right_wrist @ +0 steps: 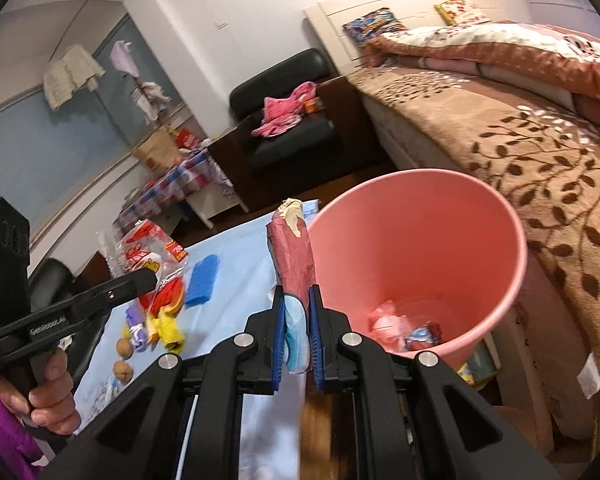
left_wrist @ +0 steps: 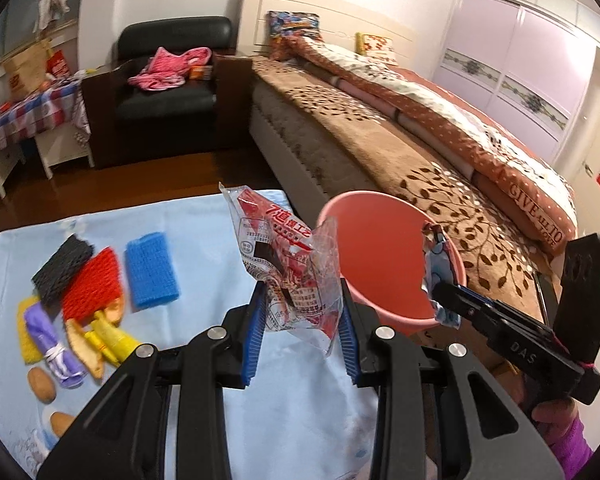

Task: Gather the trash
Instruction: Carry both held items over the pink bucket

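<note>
While pinched, crinkled red-printed clear wrapper [left_wrist: 288, 264], folded maroon wrapper [right_wrist: 294, 268].

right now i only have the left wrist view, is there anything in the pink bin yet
Observer: Yes, the right wrist view looks into the pink bin; crumpled wrappers lie at its bottom.
Operator: what exactly is the right gripper holding
Observer: The right gripper is shut on a dark red and light blue wrapper that stands upright beside the bin's rim.
Operator: does my clear wrapper have other colours on the far side
Observer: Yes. From that side, the clear wrapper in the left gripper shows red, white and yellow print.
</note>
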